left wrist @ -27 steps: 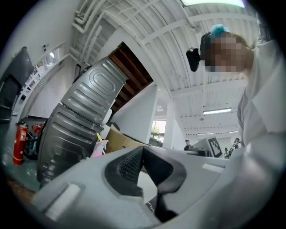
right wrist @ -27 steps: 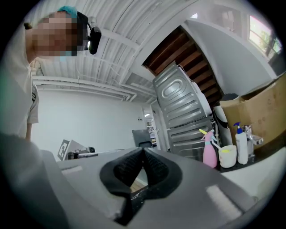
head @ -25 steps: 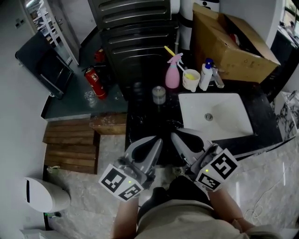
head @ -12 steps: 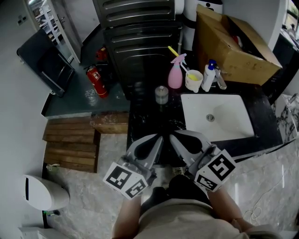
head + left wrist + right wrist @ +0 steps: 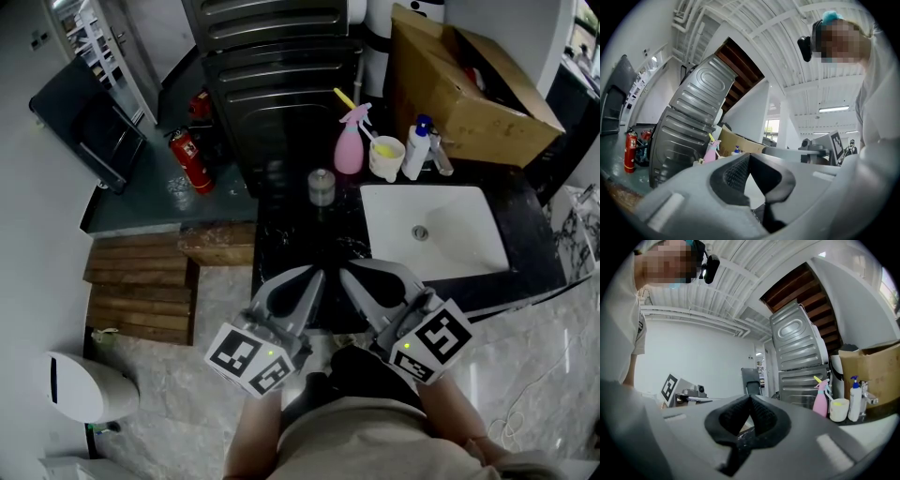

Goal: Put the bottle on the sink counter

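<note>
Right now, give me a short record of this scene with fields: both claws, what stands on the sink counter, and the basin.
left claw: shut, empty, at the counter's front edge
right claw: shut, empty, beside the left one
back row: pink spray bottle, cup, white pump bottle, all upright
alone, further left: small jar
basin: white, drain showing
behind it: open cardboard box

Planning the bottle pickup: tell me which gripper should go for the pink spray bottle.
Right, probably. Both grippers are shut and empty, side by side, but the pink spray bottle stands almost straight beyond the right gripper; the left gripper sits offset to its left.
</note>
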